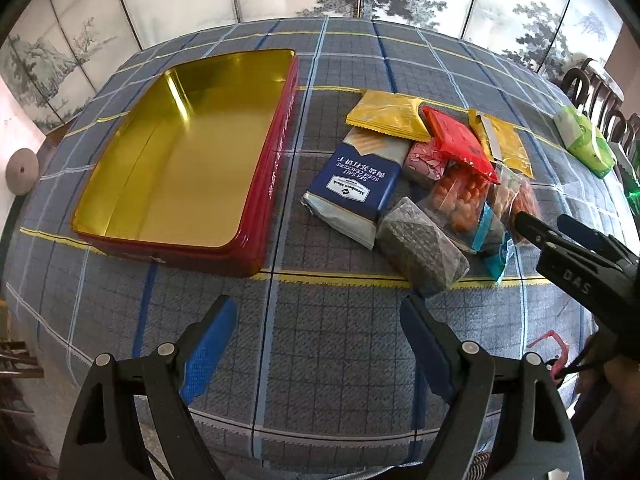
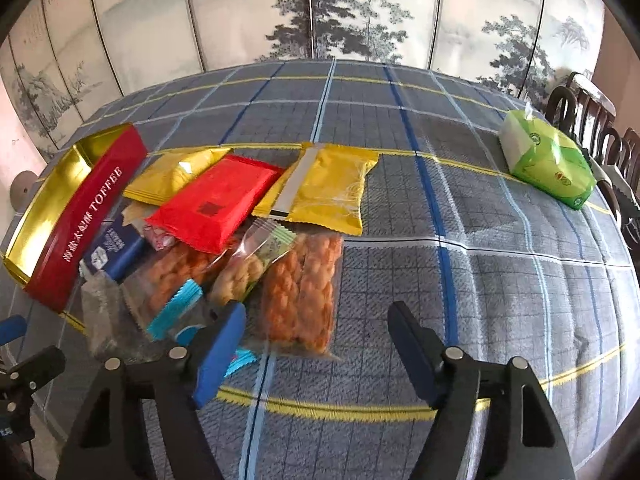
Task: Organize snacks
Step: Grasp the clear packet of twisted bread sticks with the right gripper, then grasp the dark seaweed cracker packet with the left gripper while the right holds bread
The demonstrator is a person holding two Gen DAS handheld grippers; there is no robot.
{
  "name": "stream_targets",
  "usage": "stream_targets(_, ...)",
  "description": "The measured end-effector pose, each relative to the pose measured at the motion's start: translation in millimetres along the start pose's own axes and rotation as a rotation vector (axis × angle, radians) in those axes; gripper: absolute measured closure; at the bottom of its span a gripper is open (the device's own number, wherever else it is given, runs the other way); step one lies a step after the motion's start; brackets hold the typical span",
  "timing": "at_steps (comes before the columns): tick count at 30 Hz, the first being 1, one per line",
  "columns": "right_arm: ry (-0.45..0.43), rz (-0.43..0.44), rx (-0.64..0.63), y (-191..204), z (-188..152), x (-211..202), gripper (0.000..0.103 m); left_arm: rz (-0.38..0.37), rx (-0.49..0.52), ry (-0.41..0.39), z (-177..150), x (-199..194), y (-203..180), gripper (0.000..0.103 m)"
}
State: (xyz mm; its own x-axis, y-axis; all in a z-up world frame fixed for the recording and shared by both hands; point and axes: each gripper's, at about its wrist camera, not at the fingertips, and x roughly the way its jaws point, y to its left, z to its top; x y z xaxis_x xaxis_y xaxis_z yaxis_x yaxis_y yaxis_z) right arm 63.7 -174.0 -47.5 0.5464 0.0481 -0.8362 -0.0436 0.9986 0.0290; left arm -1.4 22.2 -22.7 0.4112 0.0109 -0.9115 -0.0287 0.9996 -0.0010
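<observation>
Snack packets lie heaped on the plaid tablecloth point(image 2: 400, 240) beside the empty red toffee tin point(image 1: 192, 160). Right gripper point(image 2: 316, 344) hovers near the clear bag of fried twists point(image 2: 304, 296), jaws apart; left gripper point(image 1: 316, 336) likewise apart, holding nothing. Bag judged light, slippery, contents brittle: pinch the sealed edge.

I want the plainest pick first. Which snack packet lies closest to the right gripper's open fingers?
The clear twisted-snack packet, just ahead of the right gripper; the others lie farther back or left.
</observation>
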Motion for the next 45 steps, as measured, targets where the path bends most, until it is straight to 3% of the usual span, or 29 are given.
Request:
stream_targets(6,0.022,0.007,0.001,-2,4,14,0.041,-0.001,-0.001,0.012,3,4,-3,0.022)
stream_targets(11,0.017,-0.001,-0.016,-3,6,19,0.062,-0.005,-0.001,0.024,6,7,-6,0.022)
stream_targets(13,0.011,0.004,-0.012,-6,6,19,0.064,-0.009,-0.002,0.027,8,7,-9,0.022)
stream_targets(21,-0.007,-0.006,0.016,-31,-7,11,0.065,-0.032,-0.011,0.049,16,10,-19,0.022)
stream_targets(32,-0.031,-0.022,0.034,-52,-20,3,0.065,-0.077,-0.153,0.123,36,19,-14,0.024)
stream_targets(37,-0.043,-0.015,0.045,-54,-21,2,0.065,-0.113,-0.206,0.161,44,23,-18,0.028)
stream_targets(45,-0.057,-0.002,0.05,-57,-23,0,0.065,-0.096,-0.177,0.183,49,36,-38,0.041)
